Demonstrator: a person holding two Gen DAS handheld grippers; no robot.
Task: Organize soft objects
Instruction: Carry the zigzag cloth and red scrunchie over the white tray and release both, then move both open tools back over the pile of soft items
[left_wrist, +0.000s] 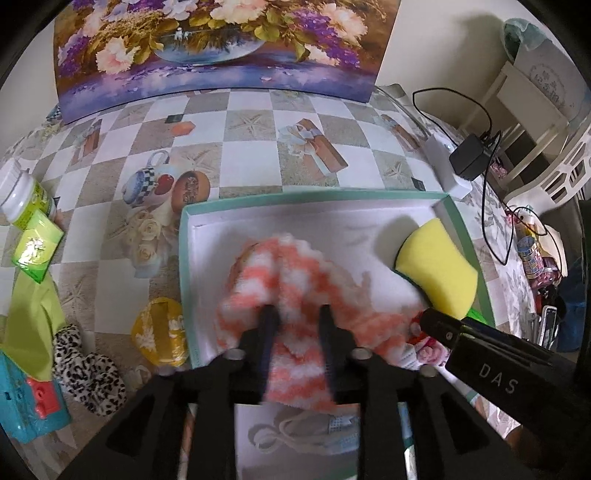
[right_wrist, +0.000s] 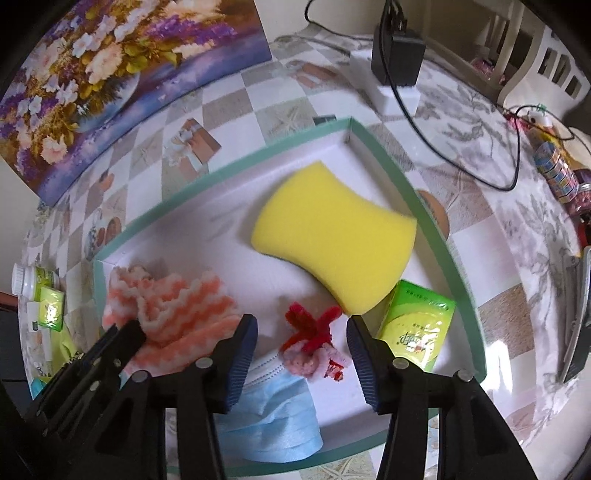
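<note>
Over the tray (left_wrist: 186, 236), left hand-held gripper (left_wrist: 297, 314) clamping striped cloth (left_wrist: 295, 280), right hand-held gripper (right_wrist: 301, 328) wide, "DAS" housing (left_wrist: 495, 373).

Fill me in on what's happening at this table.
A person with two handheld grippers is sorting soft things into a teal-rimmed box. The left gripper is shut on a pink-and-white fuzzy cloth over the box. The right gripper hovers open above it. A yellow sponge, blue mask and tissue pack already lie inside.
</note>
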